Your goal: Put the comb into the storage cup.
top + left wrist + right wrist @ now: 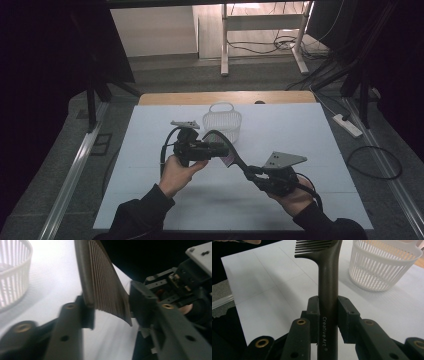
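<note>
One comb (327,287) between both grippers' jaws, above the table (300,130).

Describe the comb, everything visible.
The comb is dark, plastic-looking, with a long round handle printed "CreativeArt" and a row of fine teeth. It is held off the white table. The right gripper clamps the handle; the left gripper is at the toothed end, its pads at the spine and the tooth tips. A white basket stands behind.

Dim room, dark edges, table (150,200) glaring white in blurred left gripper view
</note>
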